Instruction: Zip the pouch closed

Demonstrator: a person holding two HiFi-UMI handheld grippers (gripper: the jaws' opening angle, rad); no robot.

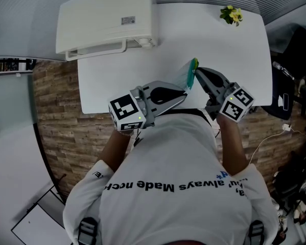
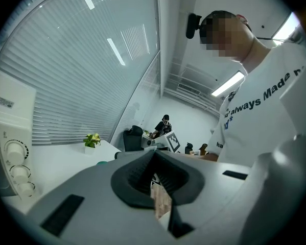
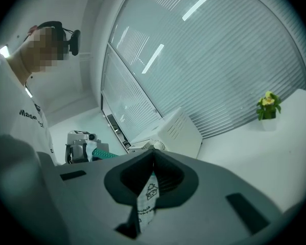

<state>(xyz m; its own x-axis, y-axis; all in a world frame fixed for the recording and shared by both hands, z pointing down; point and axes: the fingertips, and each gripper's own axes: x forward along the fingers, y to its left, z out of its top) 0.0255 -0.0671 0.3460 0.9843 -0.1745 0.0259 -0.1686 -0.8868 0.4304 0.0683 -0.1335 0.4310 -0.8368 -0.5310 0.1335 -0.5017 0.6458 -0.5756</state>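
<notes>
the person is holding the pouch up over the near edge of the white table, stretched between the two grippers. the left gripper is clamping the pouch's lower end with its jaws closed, while the right gripper is pinching the end by the green zip, jaws closed on a thin printed strip. a white appliance and a small potted plant are sitting at the table's far side.

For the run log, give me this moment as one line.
left hand-held gripper: shut on pouch | right hand-held gripper: shut on pouch | pouch: held up between both, over white table
</notes>
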